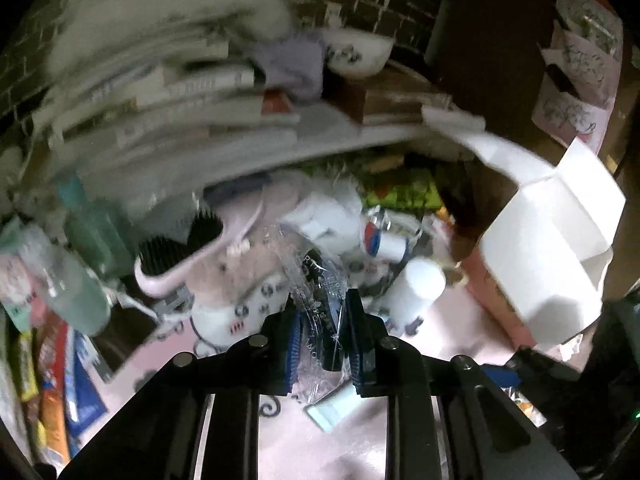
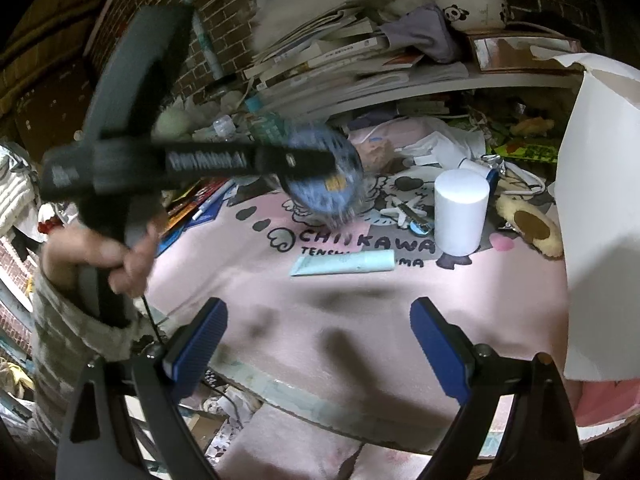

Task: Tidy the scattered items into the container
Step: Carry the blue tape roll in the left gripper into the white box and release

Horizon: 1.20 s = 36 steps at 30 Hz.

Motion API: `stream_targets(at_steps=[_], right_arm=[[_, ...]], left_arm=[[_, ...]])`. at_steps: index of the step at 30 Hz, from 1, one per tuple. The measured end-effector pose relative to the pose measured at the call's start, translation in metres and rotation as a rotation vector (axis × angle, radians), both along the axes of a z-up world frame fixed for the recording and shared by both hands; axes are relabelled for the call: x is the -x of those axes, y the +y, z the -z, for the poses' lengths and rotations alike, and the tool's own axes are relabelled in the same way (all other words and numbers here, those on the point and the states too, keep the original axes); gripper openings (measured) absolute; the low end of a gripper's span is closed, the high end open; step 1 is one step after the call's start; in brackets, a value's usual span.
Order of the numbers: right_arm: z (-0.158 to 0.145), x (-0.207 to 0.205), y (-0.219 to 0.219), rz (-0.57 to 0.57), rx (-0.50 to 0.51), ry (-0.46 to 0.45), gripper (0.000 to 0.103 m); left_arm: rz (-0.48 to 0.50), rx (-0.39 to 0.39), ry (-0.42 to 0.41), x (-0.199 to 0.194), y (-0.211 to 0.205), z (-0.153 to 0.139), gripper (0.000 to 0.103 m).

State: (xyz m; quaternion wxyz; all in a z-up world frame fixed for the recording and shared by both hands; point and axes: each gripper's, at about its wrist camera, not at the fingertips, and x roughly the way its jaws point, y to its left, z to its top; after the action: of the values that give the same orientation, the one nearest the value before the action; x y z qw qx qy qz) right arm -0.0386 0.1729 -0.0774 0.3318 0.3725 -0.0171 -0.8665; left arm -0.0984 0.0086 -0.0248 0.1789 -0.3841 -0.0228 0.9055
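Note:
My left gripper (image 1: 320,320) is shut on a clear plastic packet with dark printing (image 1: 320,300), held above the pink mat (image 1: 328,440); the view is blurred by motion. In the right wrist view the left gripper (image 2: 320,168) shows side-on, with the bluish packet (image 2: 324,196) hanging from it. My right gripper (image 2: 318,340) is open and empty over the pink mat's (image 2: 360,312) front part. A pale blue tube (image 2: 344,262) lies flat on the mat, also under the left gripper (image 1: 332,406). A white cylinder (image 2: 460,214) stands upright beyond it. A white open box (image 1: 548,248) is at the right.
A pink brush with black bristles (image 1: 180,248), green bottles (image 1: 80,292) and snack packs (image 1: 52,380) lie left. A yellow plush slipper (image 2: 532,228) and small metal item (image 2: 416,220) lie by the cylinder. A cluttered shelf of books (image 2: 340,56) runs behind. White box wall (image 2: 600,220) at right.

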Motion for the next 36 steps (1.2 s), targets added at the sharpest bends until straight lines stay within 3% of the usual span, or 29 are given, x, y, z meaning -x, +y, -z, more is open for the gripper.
stream_targets(at_steps=[6,13,16,20,25,31,36], right_arm=[[0.006,0.003,0.0,0.05,-0.039,0.06,0.092],[0.015,0.004,0.001,0.052,-0.052,0.056,0.092],[0.019,0.003,0.004,0.048,-0.042,0.043,0.092],[0.024,-0.001,0.007,0.039,-0.032,0.032,0.092],[0.026,-0.004,0.012,0.044,-0.016,0.036,0.092],[0.026,-0.003,0.021,0.065,0.005,0.034,0.092],[0.026,-0.002,0.025,0.076,0.004,0.04,0.092]], left_arm=[[0.136,-0.064,0.071,-0.008,0.027,-0.051,0.015],[0.358,-0.094,0.122,-0.012,0.095,-0.101,0.015],[0.464,-0.096,0.103,-0.011,0.133,-0.113,0.015],[0.529,-0.043,0.029,-0.002,0.181,-0.106,0.015],[0.576,0.029,-0.072,0.008,0.224,-0.077,0.016],[0.603,0.096,-0.091,0.004,0.238,-0.062,0.017],[0.581,0.091,-0.08,0.006,0.226,-0.062,0.02]])
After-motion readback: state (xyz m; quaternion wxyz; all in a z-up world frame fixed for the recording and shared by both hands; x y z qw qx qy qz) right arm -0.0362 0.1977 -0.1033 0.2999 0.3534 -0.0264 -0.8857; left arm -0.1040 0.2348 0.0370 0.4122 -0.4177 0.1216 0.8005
